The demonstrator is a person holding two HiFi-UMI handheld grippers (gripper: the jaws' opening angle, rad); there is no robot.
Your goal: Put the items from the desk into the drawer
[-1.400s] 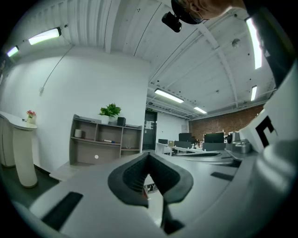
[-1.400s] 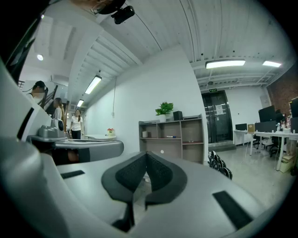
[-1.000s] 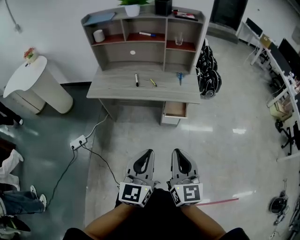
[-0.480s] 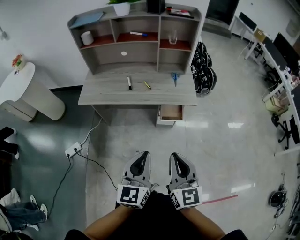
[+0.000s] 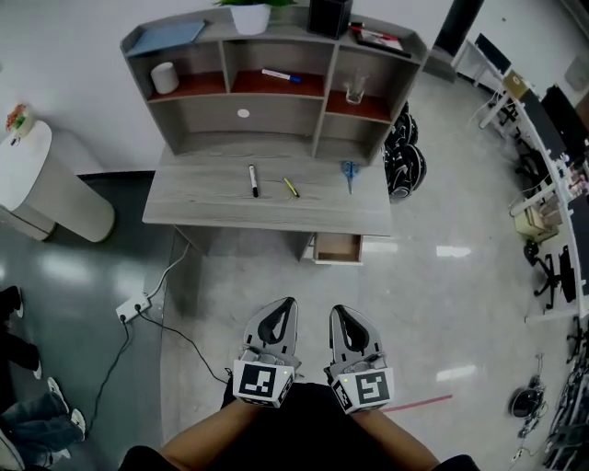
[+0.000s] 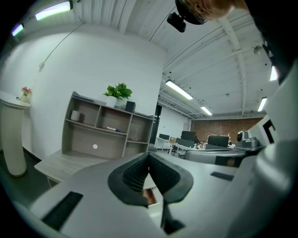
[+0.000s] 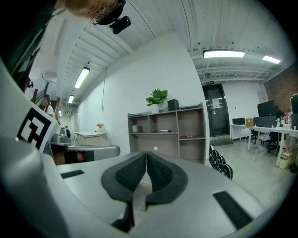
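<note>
A grey desk (image 5: pixel 212 210) with a shelf unit stands ahead across the floor. On its top lie a black marker (image 5: pixel 253 180), a yellow pen (image 5: pixel 291 187) and blue scissors (image 5: pixel 350 173). Below the desk's right end a small drawer (image 5: pixel 337 247) stands pulled out. My left gripper (image 5: pixel 287 304) and right gripper (image 5: pixel 337 313) are held side by side low in the head view, well short of the desk, both shut and empty. In the gripper views the left gripper (image 6: pixel 148 156) and right gripper (image 7: pixel 146 154) have their jaws pressed together, the desk beyond them.
The shelves hold a white roll (image 5: pixel 165 77), a blue marker (image 5: pixel 279 74), a glass (image 5: pixel 354 90) and a potted plant (image 5: pixel 252 15). A power strip (image 5: pixel 132 308) with cable lies on the floor at left. A white rounded counter (image 5: pixel 41 189) stands left, black bags (image 5: pixel 405 158) right of the desk.
The desk has come nearer and sits lower in the head view as I walk toward it. Both grippers stay shut, side by side.
</note>
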